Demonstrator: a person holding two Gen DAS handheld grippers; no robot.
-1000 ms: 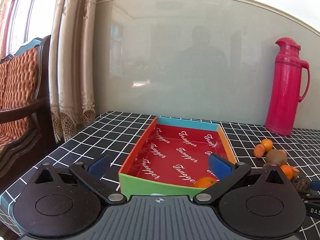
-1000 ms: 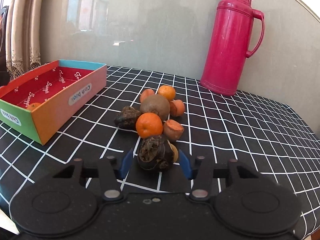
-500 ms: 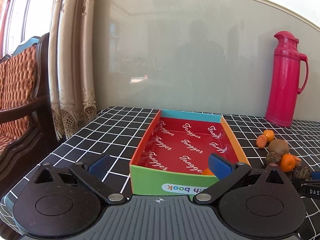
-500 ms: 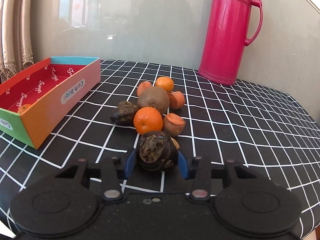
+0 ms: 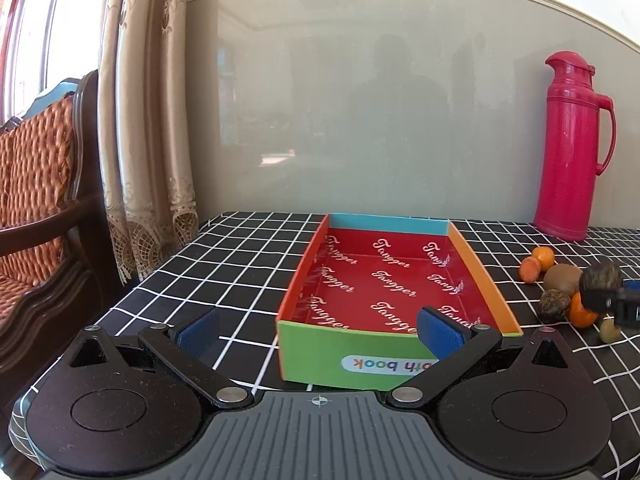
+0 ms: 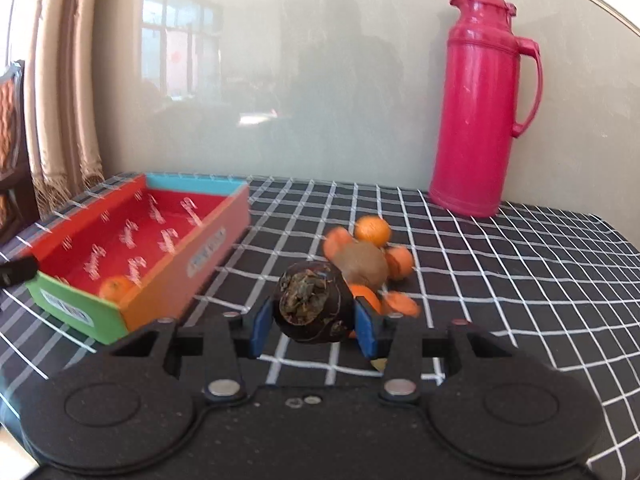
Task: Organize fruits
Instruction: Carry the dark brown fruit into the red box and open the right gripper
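Dark, rough-skinned fruit (image 6: 313,303): clamped between right gripper (image 6: 314,320) pads, lifted above pile (image 6: 370,258); left gripper (image 5: 318,330) spread wide, empty, before box (image 5: 304,354); risk: round fruit rolling from narrow pads if swung fast toward box.

Your left wrist camera is sitting low, close to the box (image 5: 400,300), looking straight along it toward the wall. Your right wrist camera is looking from further right, facing the fruit pile (image 6: 370,258) nearby. Both are sharing the box (image 6: 132,248), the pile (image 5: 560,280) and the flask (image 5: 570,148) (image 6: 482,100)
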